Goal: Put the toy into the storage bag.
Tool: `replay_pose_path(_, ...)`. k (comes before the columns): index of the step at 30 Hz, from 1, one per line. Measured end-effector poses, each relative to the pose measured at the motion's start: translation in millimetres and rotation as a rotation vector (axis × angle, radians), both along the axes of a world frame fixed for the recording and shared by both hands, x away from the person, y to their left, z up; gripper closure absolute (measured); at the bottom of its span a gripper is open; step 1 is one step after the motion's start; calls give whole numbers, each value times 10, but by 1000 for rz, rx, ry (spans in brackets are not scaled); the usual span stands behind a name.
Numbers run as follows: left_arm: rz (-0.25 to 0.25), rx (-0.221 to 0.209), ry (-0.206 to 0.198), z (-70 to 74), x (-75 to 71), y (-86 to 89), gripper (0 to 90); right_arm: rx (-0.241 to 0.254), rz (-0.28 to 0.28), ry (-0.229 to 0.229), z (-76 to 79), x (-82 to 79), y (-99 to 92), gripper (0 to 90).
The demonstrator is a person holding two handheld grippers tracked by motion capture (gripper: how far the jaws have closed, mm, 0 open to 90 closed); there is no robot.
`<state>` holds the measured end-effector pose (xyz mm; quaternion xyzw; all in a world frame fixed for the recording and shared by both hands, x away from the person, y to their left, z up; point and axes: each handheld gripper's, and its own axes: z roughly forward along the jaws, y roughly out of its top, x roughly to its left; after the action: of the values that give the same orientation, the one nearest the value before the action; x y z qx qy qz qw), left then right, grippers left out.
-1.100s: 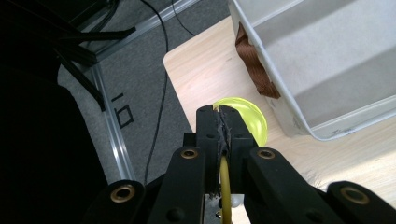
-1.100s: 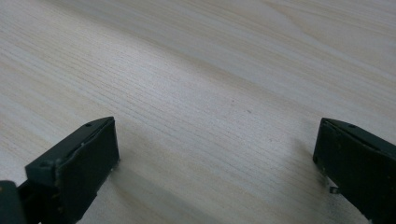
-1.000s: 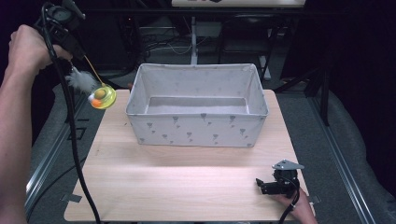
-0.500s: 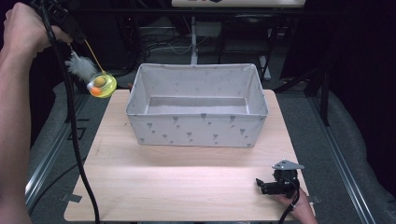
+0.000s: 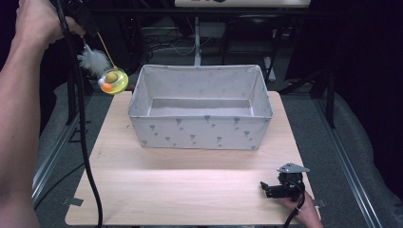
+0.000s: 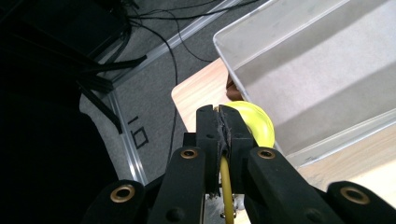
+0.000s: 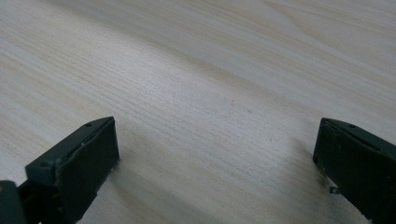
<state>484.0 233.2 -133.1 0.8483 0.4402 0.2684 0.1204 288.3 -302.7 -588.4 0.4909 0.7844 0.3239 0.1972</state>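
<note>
The left tongs (image 6: 218,122) have lifted the yellow cat toy (image 5: 113,80) higher; no writing is legible.

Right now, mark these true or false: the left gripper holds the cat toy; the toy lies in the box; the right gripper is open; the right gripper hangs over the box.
1. The left gripper grips the cat toy by its yellow wand: true.
2. The toy lies in the fabric box: false, it hangs beside the box's left end.
3. The right gripper is open: true.
4. The right gripper hangs over the box: false, it sits low at the table's near right corner.
</note>
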Motion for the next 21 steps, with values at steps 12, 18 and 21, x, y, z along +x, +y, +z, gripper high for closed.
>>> replay_pose_path(12, -45, 15, 3, 1, 9, -230, 879, -1, 0, 1, 1, 0, 0, 0)
replay_pose_path(18, -81, 18, 4, -11, -3, -372, 879, -1, 0, 0, 0, 0, 0, 0)
replay_pose_path(21, -105, 25, 11, -40, -10, -475, 879, -1, 0, 1, 1, 0, 0, 0)
